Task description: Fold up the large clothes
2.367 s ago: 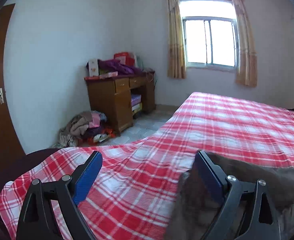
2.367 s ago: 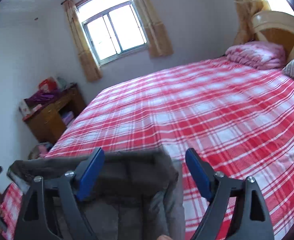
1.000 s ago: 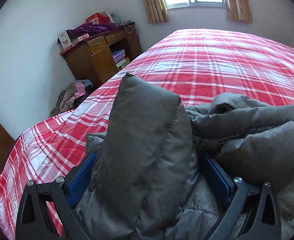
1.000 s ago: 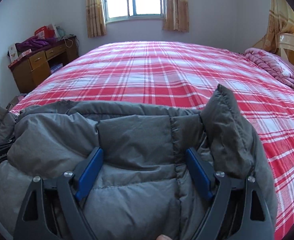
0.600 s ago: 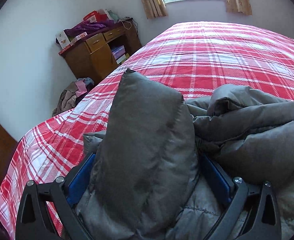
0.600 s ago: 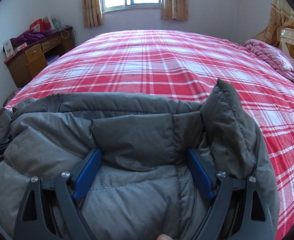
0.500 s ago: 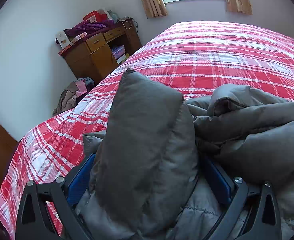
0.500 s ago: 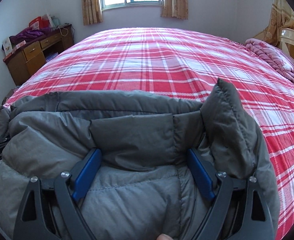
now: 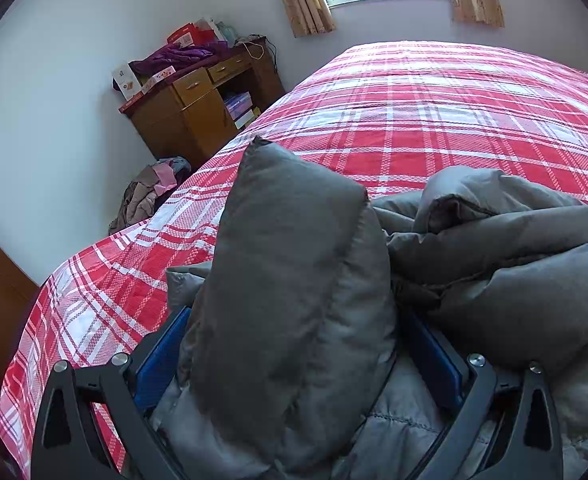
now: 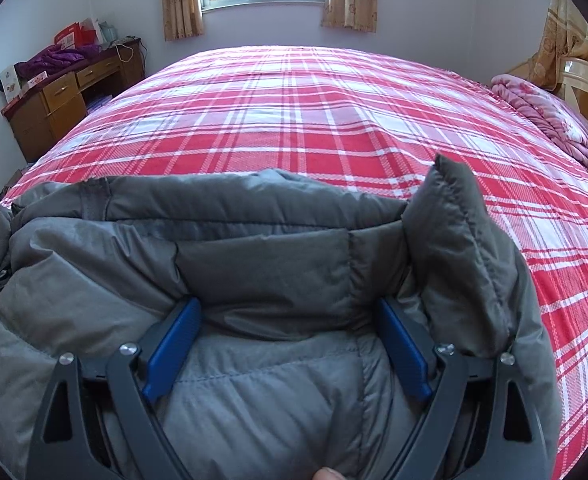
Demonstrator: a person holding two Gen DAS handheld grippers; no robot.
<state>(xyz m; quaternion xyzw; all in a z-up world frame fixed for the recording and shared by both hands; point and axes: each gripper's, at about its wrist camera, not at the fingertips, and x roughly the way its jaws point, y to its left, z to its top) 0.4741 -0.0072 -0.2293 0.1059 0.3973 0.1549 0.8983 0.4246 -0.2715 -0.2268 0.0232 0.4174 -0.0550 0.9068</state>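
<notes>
1. Grey puffer jacket (image 10: 261, 272): bunched at near edge of plaid bed (image 10: 302, 120).
2. Left gripper (image 9: 294, 360) and right gripper (image 10: 289, 340): spread wide, each gripping thick padding.
3. Lift both evenly; spread flat toward far side.

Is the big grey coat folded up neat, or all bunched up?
Bunched up. The grey coat sits in puffy lumps on the checked bed, with one end sticking up; no flat, tidy folds show.
</notes>
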